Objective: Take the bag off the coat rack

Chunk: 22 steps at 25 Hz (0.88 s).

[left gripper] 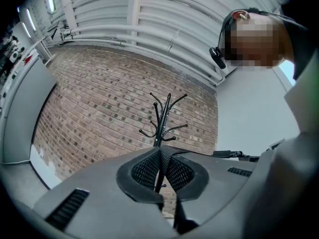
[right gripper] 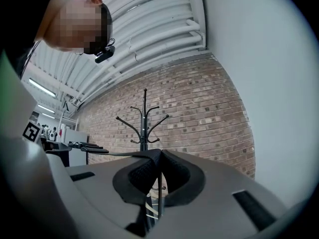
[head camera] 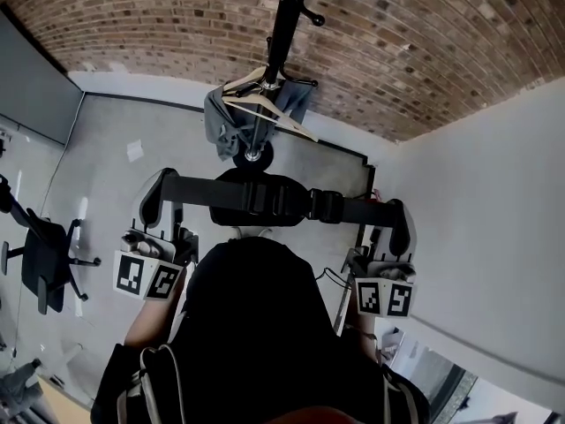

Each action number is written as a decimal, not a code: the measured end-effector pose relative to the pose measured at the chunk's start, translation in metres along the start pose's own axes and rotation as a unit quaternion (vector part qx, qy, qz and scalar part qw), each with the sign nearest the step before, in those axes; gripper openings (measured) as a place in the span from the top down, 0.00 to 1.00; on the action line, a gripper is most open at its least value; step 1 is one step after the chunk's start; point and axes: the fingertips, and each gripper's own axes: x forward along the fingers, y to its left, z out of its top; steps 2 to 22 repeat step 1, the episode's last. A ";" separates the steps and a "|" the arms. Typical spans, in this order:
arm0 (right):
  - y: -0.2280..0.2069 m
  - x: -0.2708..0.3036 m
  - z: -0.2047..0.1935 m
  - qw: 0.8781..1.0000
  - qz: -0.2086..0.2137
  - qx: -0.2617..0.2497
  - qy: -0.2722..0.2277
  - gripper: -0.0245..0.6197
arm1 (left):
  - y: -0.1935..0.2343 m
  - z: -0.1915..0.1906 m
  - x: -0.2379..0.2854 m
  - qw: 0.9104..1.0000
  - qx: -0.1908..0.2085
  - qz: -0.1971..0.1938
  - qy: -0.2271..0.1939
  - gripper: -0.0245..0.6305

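A black bag (head camera: 254, 203) hangs from its wide black strap (head camera: 212, 190), which is stretched level between my two grippers in the head view. The left gripper (head camera: 157, 188) is shut on the strap's left end and the right gripper (head camera: 402, 217) on its right end. The black coat rack (head camera: 284, 25) stands beyond the bag, apart from it. In the left gripper view the jaws (left gripper: 160, 152) meet, and the strap (left gripper: 234, 155) runs off to the right. In the right gripper view the jaws (right gripper: 158, 153) meet on the strap (right gripper: 99, 152), which leads left. The rack's upper hooks (left gripper: 162, 118) (right gripper: 144, 118) are bare.
A wooden hanger (head camera: 265, 95) and a grey garment (head camera: 231, 122) hang low on the rack above its round base (head camera: 253, 155). A brick wall (head camera: 424, 51) stands behind it. A black office chair (head camera: 44, 259) is at the left and a pale wall (head camera: 494, 219) close on the right.
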 end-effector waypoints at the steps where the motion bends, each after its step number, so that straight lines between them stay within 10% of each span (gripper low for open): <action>1: -0.003 0.000 0.002 1.000 -0.001 0.007 0.000 0.93 | -0.003 0.000 0.001 1.000 0.001 -0.001 0.003 0.93; 22: -0.003 0.000 0.002 1.000 -0.001 0.007 0.000 0.93 | -0.003 0.000 0.001 1.000 0.001 -0.001 0.003 0.93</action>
